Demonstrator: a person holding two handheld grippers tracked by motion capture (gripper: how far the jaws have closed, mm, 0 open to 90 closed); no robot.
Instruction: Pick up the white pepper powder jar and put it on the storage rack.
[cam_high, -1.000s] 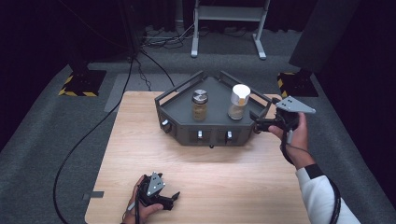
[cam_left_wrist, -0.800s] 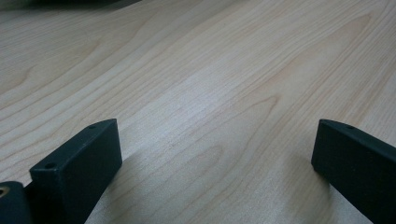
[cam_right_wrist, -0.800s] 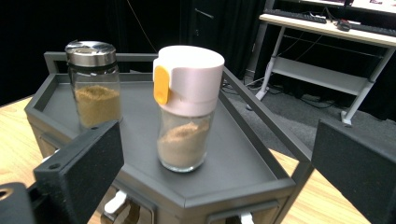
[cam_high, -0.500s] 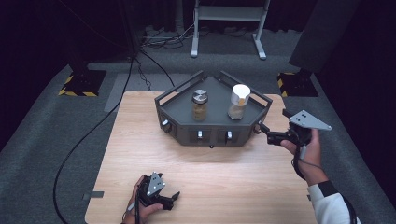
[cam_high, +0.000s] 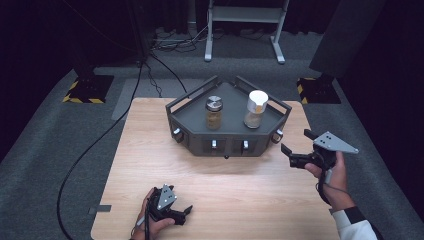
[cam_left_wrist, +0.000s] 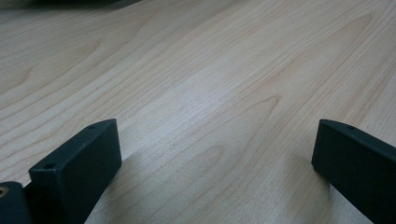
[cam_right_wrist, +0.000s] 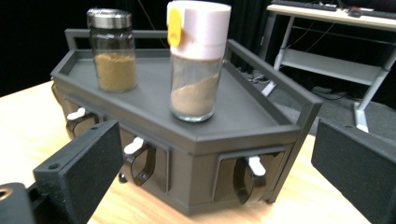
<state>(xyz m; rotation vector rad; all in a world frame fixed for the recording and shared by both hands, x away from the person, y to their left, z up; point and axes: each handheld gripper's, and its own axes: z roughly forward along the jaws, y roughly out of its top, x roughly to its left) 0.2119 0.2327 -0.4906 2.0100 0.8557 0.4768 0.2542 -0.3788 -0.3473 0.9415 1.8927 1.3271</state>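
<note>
Matt grey plastic rack (cam_high: 227, 140) – glass jars w/ metal (cam_high: 214, 103), plastic (cam_high: 258, 98) lids – wood table (cam_high: 235, 195).

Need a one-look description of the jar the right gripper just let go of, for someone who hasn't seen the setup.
On the wooden table stands a dark grey angular rack with hooks along its front. Two spice jars stand on its top; take the white-capped jar, on the side nearer the right gripper. Its white plastic cap with a yellow tab sets it apart from the metal-lidded jar beside it.
</note>
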